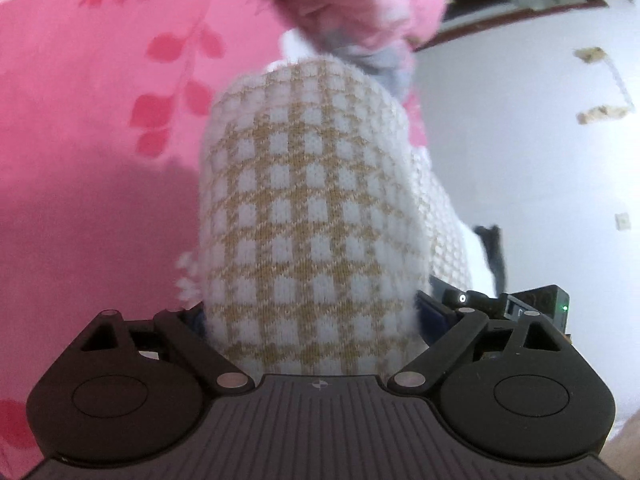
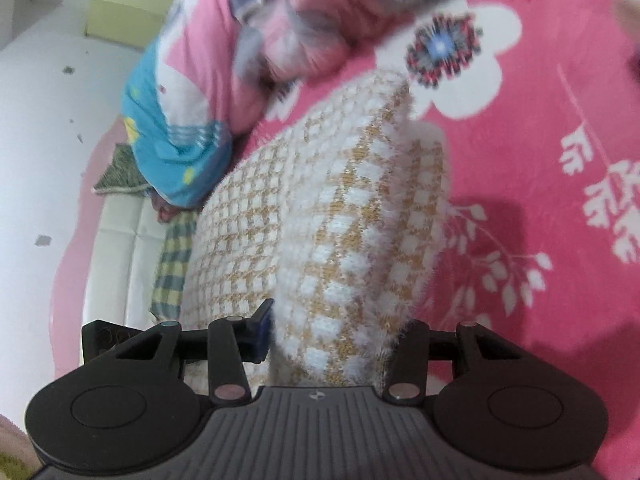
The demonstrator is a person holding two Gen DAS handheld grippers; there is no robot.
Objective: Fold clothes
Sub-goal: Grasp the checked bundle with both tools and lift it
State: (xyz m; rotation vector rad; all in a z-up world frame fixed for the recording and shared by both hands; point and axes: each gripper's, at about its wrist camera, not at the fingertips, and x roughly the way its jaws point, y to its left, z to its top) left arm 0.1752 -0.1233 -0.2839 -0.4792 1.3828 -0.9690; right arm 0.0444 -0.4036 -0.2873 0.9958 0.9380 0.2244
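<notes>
My left gripper (image 1: 312,320) has its jaws clamped on a thick fold of the checked knit sweater (image 1: 308,208), which bulges up between the fingers and hides the tips. My right gripper (image 2: 332,344) is clamped on the same sweater (image 2: 320,216) too, the fuzzy fold filling the gap. The garment hangs lifted over the pink floral bedspread (image 2: 560,200), near the crumpled pink blanket (image 2: 320,12) by the bed's edge

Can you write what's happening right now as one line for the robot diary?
step: folding | left gripper: shut on checked sweater | right gripper: shut on checked sweater | surface: pink flowered blanket
</notes>
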